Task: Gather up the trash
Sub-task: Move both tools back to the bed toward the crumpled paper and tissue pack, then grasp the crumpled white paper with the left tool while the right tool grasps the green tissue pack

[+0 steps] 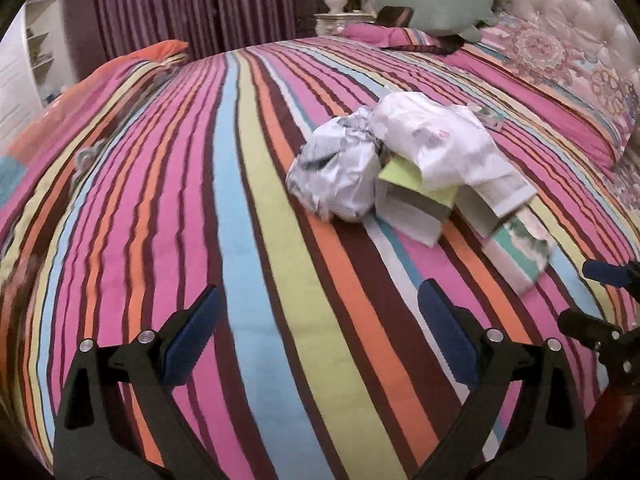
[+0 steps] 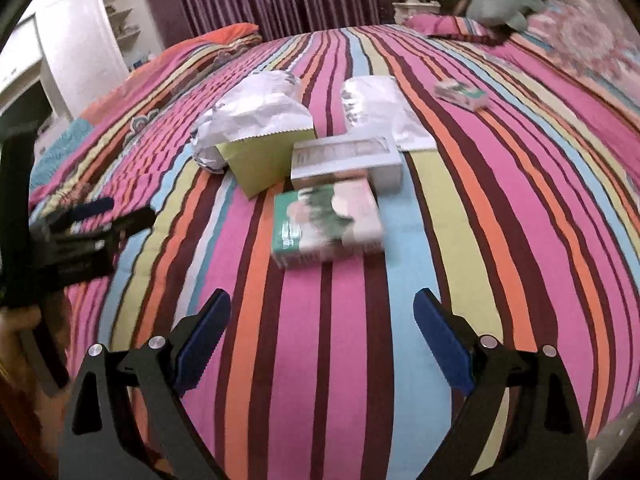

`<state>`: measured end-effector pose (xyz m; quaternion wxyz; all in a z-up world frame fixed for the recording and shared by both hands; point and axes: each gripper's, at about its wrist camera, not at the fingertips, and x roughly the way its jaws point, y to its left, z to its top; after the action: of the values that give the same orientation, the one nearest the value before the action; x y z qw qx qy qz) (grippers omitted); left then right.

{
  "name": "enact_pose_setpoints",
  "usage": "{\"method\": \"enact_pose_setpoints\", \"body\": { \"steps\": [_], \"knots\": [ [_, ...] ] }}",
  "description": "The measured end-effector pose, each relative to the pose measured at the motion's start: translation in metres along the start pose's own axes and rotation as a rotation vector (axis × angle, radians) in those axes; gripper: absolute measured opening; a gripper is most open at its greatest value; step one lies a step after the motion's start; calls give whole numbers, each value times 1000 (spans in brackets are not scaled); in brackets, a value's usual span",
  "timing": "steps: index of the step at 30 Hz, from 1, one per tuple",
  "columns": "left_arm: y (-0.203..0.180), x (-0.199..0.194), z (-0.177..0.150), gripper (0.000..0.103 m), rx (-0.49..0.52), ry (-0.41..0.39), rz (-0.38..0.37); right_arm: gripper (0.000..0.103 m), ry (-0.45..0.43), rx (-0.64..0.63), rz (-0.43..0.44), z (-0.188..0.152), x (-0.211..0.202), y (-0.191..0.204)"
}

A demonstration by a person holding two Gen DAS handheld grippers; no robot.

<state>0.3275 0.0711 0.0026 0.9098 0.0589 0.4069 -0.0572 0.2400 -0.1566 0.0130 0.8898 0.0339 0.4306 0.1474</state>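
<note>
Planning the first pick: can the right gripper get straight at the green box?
Probably yes. The right gripper is open and empty, and the green box lies straight ahead on the bedspread with only bare fabric between; the other trash sits behind it.

Both the left gripper (image 1: 320,312) and the right gripper (image 2: 322,316) have black angular linkage arms with round silver screws at the joints. Each finger carries a flat blue pad (image 2: 204,334) with a finely toothed edge.
</note>
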Motion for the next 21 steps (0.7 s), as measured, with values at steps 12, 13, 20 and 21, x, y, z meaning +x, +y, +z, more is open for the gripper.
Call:
{"method": "enact_pose_setpoints", "body": {
  "steps": [12, 13, 20, 21],
  "knots": [
    [14, 58, 36, 95, 57, 28, -46, 88, 22, -41, -22, 15, 34, 5],
    [15, 62, 38, 95, 58, 32, -48, 88, 20, -46, -28, 16, 35, 6],
    [11, 80, 57, 95, 97, 37, -57, 88, 28, -44, -71, 24, 49, 1],
    [10, 81, 60, 95, 100, 38, -58, 88, 27, -44, -74, 24, 49, 0]
  ]
}}
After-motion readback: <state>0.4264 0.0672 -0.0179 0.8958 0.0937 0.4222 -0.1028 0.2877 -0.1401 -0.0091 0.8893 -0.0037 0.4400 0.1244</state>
